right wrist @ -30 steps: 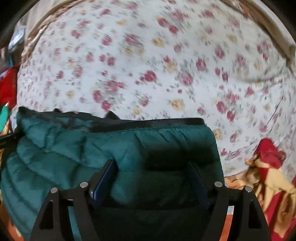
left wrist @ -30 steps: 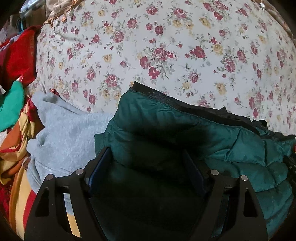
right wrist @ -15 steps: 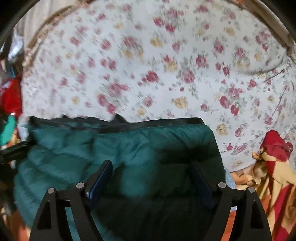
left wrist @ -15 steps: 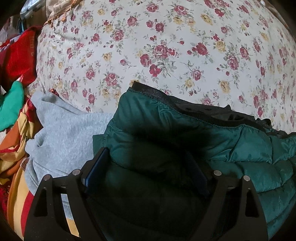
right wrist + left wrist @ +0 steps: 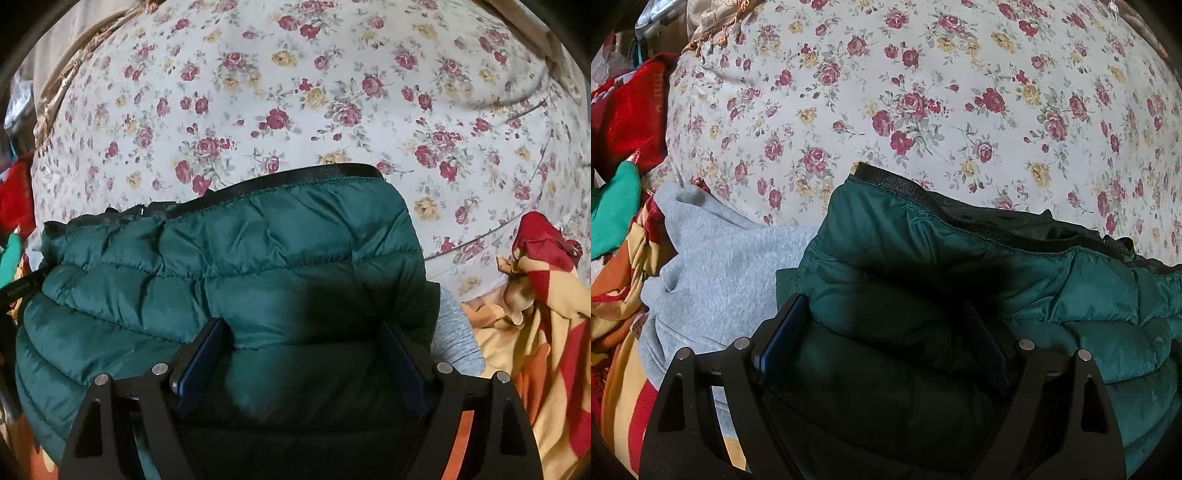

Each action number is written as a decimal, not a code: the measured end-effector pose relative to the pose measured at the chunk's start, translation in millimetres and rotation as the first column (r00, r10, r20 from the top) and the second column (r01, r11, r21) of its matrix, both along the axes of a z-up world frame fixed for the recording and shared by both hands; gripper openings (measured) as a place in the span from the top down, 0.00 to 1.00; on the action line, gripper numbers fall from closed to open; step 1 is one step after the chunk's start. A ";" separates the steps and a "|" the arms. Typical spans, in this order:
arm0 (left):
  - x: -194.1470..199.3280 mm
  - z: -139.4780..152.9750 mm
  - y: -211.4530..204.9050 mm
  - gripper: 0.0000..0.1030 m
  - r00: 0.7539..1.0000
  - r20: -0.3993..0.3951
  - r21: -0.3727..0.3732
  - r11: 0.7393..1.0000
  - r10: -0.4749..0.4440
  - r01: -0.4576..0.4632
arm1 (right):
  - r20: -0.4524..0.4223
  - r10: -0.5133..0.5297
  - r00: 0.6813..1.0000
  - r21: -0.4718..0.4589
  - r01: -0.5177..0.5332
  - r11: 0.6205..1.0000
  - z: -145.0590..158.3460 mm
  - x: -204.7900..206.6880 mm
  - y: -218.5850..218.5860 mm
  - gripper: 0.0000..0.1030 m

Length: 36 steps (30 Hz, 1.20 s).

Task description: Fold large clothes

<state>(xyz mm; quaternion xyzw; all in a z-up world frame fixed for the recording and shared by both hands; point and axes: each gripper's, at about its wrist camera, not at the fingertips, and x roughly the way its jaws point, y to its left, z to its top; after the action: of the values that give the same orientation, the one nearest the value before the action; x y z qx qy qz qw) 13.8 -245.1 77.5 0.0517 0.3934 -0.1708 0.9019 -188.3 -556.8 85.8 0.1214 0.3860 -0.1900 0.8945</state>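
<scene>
Both grippers, left (image 5: 886,350) and right (image 5: 303,362), point level over the floral sheet (image 5: 923,92), fingers clamped on the green puffer jacket (image 5: 229,258).

The jacket (image 5: 1015,295) is quilted, faintly shiny cloth; the sweatshirt (image 5: 716,273) is soft matt fleece; the sheet (image 5: 332,92) is smooth printed cotton; gripper fingers (image 5: 199,362) look matt black plastic
</scene>
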 end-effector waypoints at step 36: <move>-47.1 15.3 32.0 0.17 0.997 -0.049 -0.011 0.999 -0.054 0.054 | -0.031 -0.051 0.998 0.012 0.052 0.999 16.8 -46.5 17.1 0.12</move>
<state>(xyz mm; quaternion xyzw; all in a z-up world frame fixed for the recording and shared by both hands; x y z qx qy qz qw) -33.3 -213.2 92.8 0.0538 0.4130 -0.1981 0.8873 -234.8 -539.7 102.5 0.1343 0.3978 -0.2123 0.8824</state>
